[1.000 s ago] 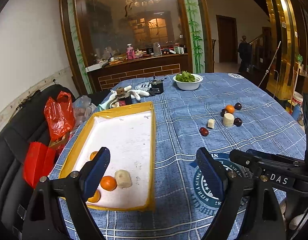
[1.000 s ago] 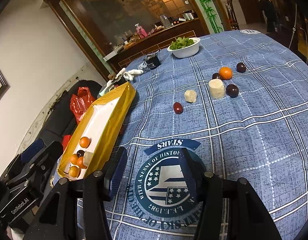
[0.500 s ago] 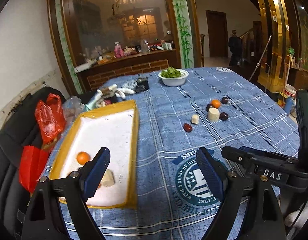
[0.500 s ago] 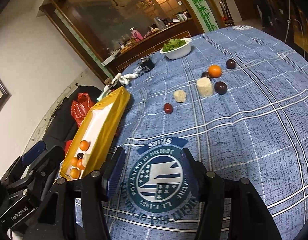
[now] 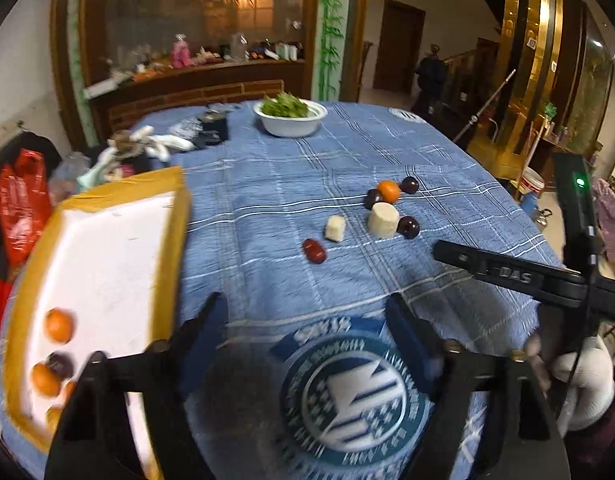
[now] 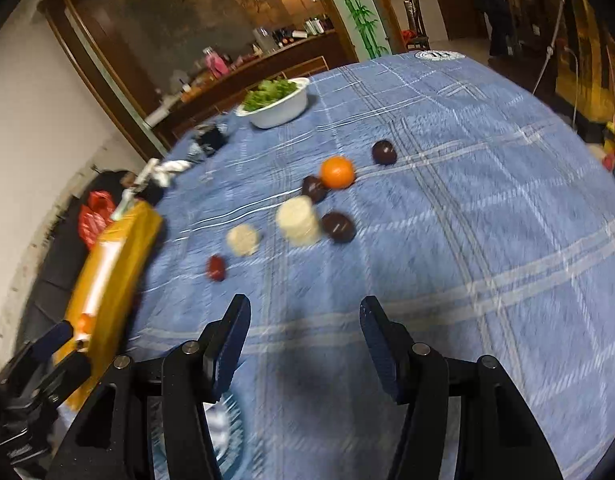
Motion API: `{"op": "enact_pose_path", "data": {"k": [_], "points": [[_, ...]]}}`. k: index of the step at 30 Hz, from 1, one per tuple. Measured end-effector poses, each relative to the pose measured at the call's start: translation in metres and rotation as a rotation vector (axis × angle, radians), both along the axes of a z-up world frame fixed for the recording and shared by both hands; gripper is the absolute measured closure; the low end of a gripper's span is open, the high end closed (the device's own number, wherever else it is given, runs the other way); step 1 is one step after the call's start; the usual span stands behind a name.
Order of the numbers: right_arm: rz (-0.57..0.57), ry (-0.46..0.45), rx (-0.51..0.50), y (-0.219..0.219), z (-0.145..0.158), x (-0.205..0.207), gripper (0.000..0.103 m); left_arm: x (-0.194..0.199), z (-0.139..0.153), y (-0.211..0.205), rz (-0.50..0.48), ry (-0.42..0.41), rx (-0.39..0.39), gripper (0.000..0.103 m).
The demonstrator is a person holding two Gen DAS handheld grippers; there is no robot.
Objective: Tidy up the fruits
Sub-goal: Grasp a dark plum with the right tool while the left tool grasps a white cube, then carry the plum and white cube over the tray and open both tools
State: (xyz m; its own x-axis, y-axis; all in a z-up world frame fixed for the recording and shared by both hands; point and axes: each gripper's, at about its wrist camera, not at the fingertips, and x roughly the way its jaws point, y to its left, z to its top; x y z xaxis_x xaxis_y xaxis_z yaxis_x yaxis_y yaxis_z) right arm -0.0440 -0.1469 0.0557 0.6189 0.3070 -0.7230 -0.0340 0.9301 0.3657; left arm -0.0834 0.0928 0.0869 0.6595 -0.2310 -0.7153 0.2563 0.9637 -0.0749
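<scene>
A loose group of fruit lies mid-table: an orange point(image 6: 337, 172), three dark plums point(image 6: 338, 227), a red date point(image 6: 216, 267), a large pale chunk point(image 6: 298, 220) and a small pale chunk point(image 6: 243, 239). The same group shows in the left wrist view, with the orange point(image 5: 388, 191) and the date point(image 5: 314, 250). A yellow-rimmed white tray point(image 5: 107, 248) at the left holds oranges point(image 5: 59, 325) and a dark plum point(image 5: 60, 364). My right gripper point(image 6: 303, 330) is open and empty, short of the fruit. My left gripper point(image 5: 307, 334) is open and empty beside the tray.
A white bowl of greens point(image 5: 290, 115) stands at the far side. Gloves and small dark items point(image 5: 175, 140) lie at the far left. A red bag point(image 5: 17, 196) sits on a dark seat left of the table. The blue checked cloth point(image 6: 467, 184) covers the table.
My right gripper has moved forward toward the loose fruit, which now looks much nearer. My left gripper has swung right, away from over the tray. Both stay open and empty.
</scene>
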Motion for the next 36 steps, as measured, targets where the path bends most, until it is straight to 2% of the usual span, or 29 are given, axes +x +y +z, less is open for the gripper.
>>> {"op": "enact_pose_path", "data": {"k": [2,4,9,15,21,22,23,24,28,36], "points": [[0.015,0.000,-0.054,0.000,-0.004,0.022,0.046,0.023,-0.008,-0.011,-0.022,0.030,0.001,0.049],[0.033,-0.001,-0.099,0.002,-0.008,0.037,0.052,0.045,-0.015,-0.019,-0.032,0.065,0.002,0.054],[0.086,0.007,-0.156,0.002,-0.025,0.067,0.060,0.086,-0.035,-0.033,-0.029,0.144,-0.017,0.054],[0.118,-0.004,-0.111,-0.005,-0.031,0.082,0.064,0.111,-0.050,-0.056,-0.046,0.144,0.042,0.054],[0.140,-0.006,-0.090,-0.004,-0.031,0.082,0.073,0.136,-0.072,-0.072,-0.050,0.162,0.079,0.057],[0.143,-0.008,-0.093,-0.003,-0.031,0.082,0.074,0.138,-0.075,-0.074,-0.050,0.159,0.086,0.061],[0.145,-0.010,-0.099,-0.002,-0.031,0.081,0.074,0.137,-0.076,-0.076,-0.044,0.138,0.114,0.078],[0.146,-0.011,-0.102,-0.001,-0.031,0.081,0.075,0.137,-0.077,-0.078,-0.041,0.125,0.135,0.088],[0.142,-0.015,-0.107,-0.001,-0.030,0.079,0.076,0.133,-0.072,-0.073,-0.025,0.112,0.115,0.088],[0.105,-0.038,-0.082,-0.009,-0.026,0.072,0.076,0.095,-0.032,-0.039,0.026,0.062,-0.013,0.088]]}}
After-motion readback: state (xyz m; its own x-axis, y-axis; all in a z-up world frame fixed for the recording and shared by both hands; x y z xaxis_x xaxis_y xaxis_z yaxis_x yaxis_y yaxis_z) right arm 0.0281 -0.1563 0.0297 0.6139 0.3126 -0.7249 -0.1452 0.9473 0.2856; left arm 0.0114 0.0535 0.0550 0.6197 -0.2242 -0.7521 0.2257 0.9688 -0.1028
